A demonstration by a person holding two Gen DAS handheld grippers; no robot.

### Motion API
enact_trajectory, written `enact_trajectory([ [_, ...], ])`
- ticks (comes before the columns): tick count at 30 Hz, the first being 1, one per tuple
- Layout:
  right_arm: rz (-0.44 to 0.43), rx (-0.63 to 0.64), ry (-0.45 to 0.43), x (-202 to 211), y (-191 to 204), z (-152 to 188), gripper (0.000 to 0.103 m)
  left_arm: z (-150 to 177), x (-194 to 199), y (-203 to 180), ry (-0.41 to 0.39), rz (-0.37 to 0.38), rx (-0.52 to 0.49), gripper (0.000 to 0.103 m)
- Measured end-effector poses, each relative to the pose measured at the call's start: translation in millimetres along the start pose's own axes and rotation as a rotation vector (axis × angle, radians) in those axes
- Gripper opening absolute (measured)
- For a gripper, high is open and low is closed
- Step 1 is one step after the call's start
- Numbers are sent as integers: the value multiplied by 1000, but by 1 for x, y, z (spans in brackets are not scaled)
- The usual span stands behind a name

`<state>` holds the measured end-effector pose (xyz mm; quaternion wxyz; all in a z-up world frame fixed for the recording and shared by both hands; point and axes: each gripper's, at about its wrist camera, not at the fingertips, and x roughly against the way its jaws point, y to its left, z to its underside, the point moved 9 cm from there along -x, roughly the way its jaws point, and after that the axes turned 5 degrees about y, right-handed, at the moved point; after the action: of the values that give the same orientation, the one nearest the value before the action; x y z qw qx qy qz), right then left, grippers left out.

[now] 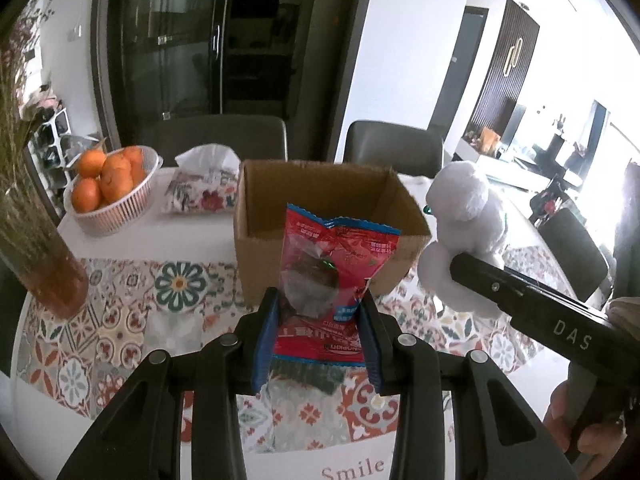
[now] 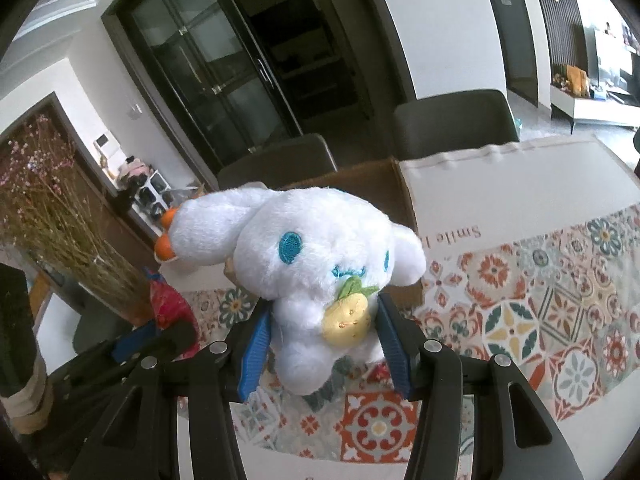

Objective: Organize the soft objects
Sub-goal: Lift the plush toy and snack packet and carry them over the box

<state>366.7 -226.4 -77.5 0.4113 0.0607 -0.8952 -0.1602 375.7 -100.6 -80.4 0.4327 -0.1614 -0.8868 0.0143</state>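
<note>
My left gripper (image 1: 318,312) is shut on a red snack packet (image 1: 336,276), held upright above the patterned tablecloth just in front of an open cardboard box (image 1: 320,236). To its right in the same view, the right gripper's black finger grips a white plush toy (image 1: 464,220) beside the box. In the right wrist view my right gripper (image 2: 324,344) is shut on that white plush dog (image 2: 320,264), which has blue eyes and a yellow fruit on its chest. The cardboard box (image 2: 376,188) shows behind the plush. The red packet (image 2: 168,308) and the left gripper appear at lower left.
A white basket of oranges (image 1: 108,192) and a floral tissue pouch (image 1: 204,188) stand left of the box. A vase with dried stems (image 1: 36,240) is at the left edge. Grey chairs (image 1: 392,144) line the table's far side. A person's hand (image 1: 576,420) holds the right gripper.
</note>
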Motion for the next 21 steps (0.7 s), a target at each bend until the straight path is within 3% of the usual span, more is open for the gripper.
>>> enact_trajectory([
  [10,11,38,-31,-5,8,-39,52,-43,-3,3,-58,5,1,37],
  [21,32,83,-26,-22,14,-72,52,-80,-24,8,-58,26,-3,37],
])
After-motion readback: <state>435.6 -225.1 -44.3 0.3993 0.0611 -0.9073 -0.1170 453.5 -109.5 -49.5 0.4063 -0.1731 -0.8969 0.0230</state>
